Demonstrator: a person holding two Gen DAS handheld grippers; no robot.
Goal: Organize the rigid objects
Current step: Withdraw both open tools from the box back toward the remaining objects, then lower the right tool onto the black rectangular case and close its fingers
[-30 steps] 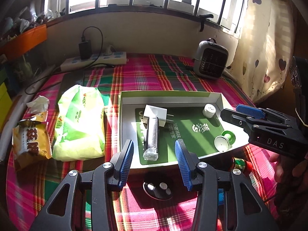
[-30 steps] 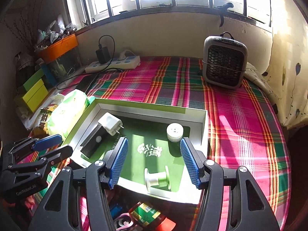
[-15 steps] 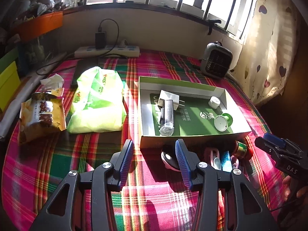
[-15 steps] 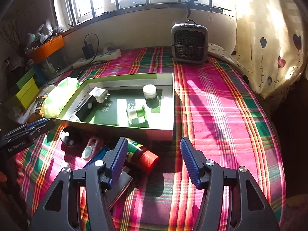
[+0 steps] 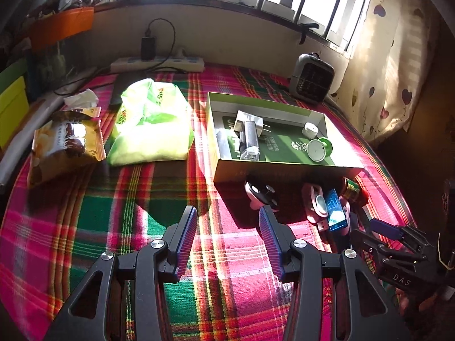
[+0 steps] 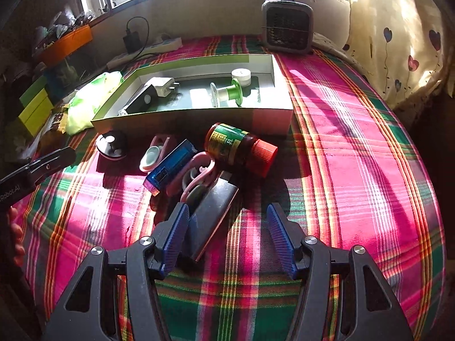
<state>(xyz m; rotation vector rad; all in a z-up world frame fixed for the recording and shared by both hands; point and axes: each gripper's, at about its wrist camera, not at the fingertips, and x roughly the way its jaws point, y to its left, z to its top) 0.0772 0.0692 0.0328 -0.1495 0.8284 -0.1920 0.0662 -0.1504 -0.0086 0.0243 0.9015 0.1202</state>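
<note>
Right claw (image 6: 227, 236): jaws wide apart, nothing held, hovering low over the plaid-covered surface (image 6: 355, 153). Left claw (image 5: 227, 236): likewise wide open and empty.

Just ahead of the right claw's left finger lies a dark flat case (image 6: 212, 213), long axis running forward and slightly right. Beyond it: pink scissors (image 6: 196, 176), a blue device (image 6: 170, 167), and a brown bottle (image 6: 236, 147) on its side, red cap pointing right. These crowd the approach to the green tray (image 6: 193, 118) farther ahead, which holds a spool (image 6: 227, 93), a white cap (image 6: 241, 76) and a charger plug (image 6: 163, 85). A small heater (image 6: 287, 25) stands beyond the tray.
</note>
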